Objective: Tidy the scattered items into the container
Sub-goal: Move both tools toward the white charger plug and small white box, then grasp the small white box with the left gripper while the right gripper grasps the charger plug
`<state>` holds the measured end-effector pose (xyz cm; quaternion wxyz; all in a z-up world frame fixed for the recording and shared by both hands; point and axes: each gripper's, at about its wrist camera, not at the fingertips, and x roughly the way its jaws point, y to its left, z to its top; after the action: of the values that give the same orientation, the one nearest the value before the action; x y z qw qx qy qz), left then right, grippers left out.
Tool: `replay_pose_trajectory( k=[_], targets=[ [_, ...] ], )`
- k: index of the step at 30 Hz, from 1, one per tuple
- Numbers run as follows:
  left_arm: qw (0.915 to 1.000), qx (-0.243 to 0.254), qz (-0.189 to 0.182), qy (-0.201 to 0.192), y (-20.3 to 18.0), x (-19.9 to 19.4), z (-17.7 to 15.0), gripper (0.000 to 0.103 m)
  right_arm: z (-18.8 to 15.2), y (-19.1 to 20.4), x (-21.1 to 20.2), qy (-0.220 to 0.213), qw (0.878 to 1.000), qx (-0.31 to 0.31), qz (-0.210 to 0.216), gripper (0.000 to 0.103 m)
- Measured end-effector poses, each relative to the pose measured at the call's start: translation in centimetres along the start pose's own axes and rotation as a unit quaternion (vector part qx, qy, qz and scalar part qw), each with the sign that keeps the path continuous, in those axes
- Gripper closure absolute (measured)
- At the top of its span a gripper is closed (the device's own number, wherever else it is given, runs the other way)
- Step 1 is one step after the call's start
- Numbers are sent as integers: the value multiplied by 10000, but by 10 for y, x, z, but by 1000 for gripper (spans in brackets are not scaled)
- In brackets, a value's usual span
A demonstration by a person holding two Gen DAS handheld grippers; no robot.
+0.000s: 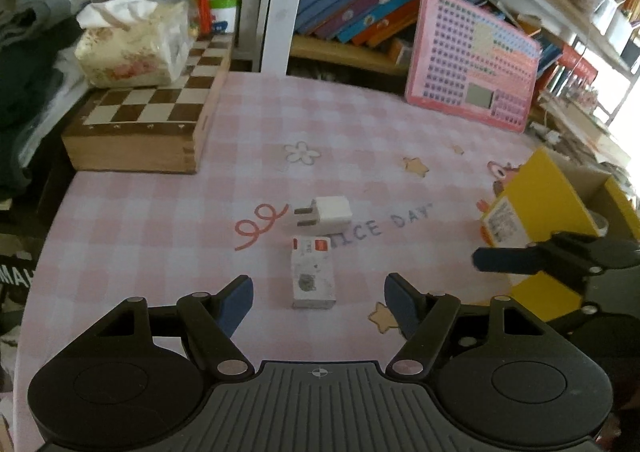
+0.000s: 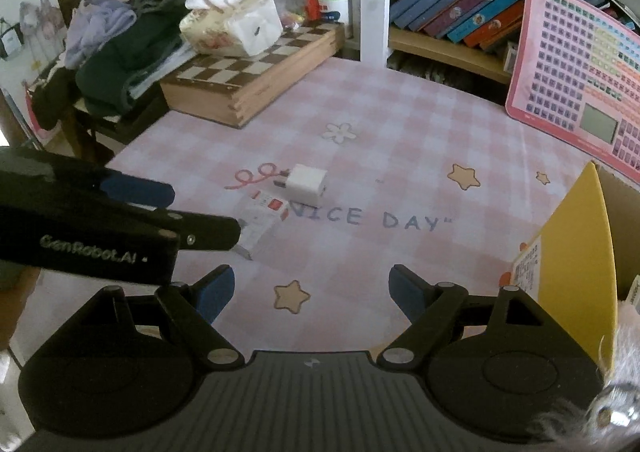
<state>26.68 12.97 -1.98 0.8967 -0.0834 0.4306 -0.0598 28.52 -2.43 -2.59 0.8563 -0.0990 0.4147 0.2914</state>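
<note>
A white charger plug (image 1: 330, 213) (image 2: 306, 181) lies on the pink checked tablecloth. Just in front of it lies a small white box with a red label (image 1: 313, 276) (image 2: 262, 221). My left gripper (image 1: 318, 294) is open, and the small box shows between its blue-padded fingers without either pad touching it. In the right wrist view one left finger (image 2: 140, 187) covers part of that box. My right gripper (image 2: 311, 288) is open and holds nothing, over bare cloth near a star print. The yellow cardboard container (image 1: 536, 211) (image 2: 576, 252) stands open at the right, beside a right finger (image 1: 504, 260).
A wooden chessboard case (image 1: 152, 119) with a tissue pack (image 1: 132, 47) on top stands at the back left. A pink toy tablet (image 1: 472, 59) leans against shelves of books at the back right. Folded clothes (image 2: 116, 47) are piled past the table's left edge.
</note>
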Motion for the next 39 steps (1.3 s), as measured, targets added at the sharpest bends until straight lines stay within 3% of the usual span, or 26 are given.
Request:
replay_pose_trajectory(
  k=[5, 11, 14, 16, 18, 27, 39],
  targets=[
    [9998, 117, -53, 156, -2, 24, 7, 39, 2, -6, 9, 126, 9999, 10, 14, 19],
    [9986, 388, 193, 305, -10, 50, 9, 47, 5, -9, 15, 160, 9999, -22, 34, 19],
    [9983, 416, 245, 332, -9, 55, 7, 55, 5, -7, 19, 226, 9997, -72, 45, 19],
    [9976, 529, 342, 273, -9, 55, 5, 69, 5, -7, 20, 244, 9997, -47, 64, 19],
    [9978, 506, 370, 225, -5, 53, 3, 75, 6, -6, 21, 248, 9997, -70, 51, 19],
    [9987, -345, 385, -46, 29, 20, 3, 75, 23, 5, 31, 157, 9994, -305, 30, 19],
    [9945, -793, 552, -409, 49, -21, 0, 75, 53, 24, 76, 76, 9995, -291, 8, 20]
  ],
)
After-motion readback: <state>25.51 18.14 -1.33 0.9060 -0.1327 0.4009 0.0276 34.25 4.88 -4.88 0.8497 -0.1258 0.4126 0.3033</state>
